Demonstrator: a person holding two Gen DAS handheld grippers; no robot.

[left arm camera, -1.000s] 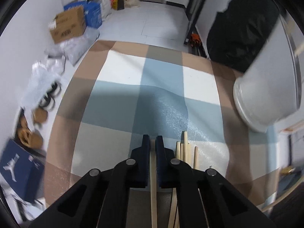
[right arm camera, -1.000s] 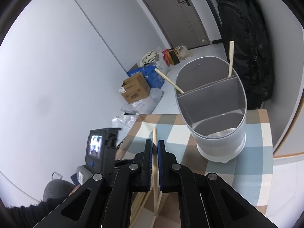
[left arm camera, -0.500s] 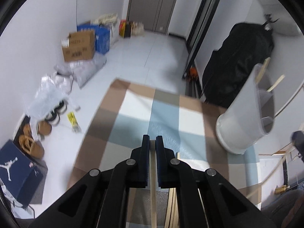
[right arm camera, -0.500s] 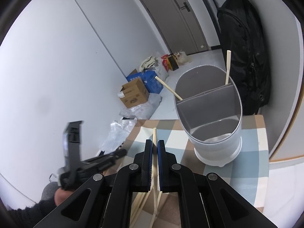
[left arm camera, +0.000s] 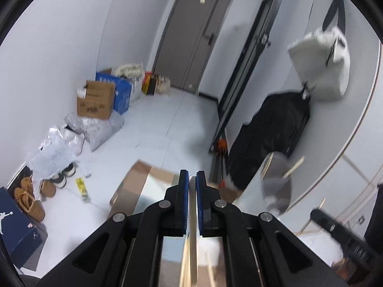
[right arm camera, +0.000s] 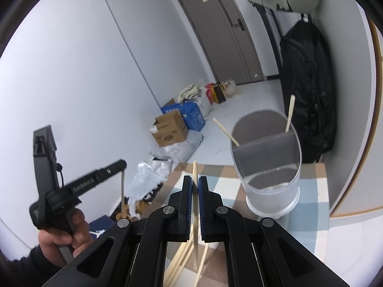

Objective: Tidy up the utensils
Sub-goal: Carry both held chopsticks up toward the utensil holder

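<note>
My left gripper (left arm camera: 192,174) is shut on a wooden chopstick (left arm camera: 192,227) that runs back between its blue pads. In the right wrist view a hand holds that left gripper (right arm camera: 121,166) up at the left, and its chopstick (right arm camera: 122,191) hangs down from the tips. My right gripper (right arm camera: 195,179) is shut on another chopstick (right arm camera: 195,167), whose tip pokes up past the jaws. The translucent utensil holder (right arm camera: 273,196) stands ahead to the right on the checked cloth. Its far compartment behind a grey divider holds two chopsticks (right arm camera: 225,131); the near one looks bare. Several loose chopsticks (right arm camera: 179,260) lie below the right gripper.
The checked tablecloth (right arm camera: 308,203) ends at the table's far edge, with floor beyond. A black backpack (right arm camera: 308,91) hangs behind the holder. Cardboard and blue boxes (right arm camera: 170,129), plastic bags and shoes (left arm camera: 31,198) line the left wall. A grey door (left arm camera: 191,38) stands at the back.
My left gripper has risen and tipped upward with its chopstick, so the table sinks low in its view. The right gripper has lifted slightly with its chopstick.
</note>
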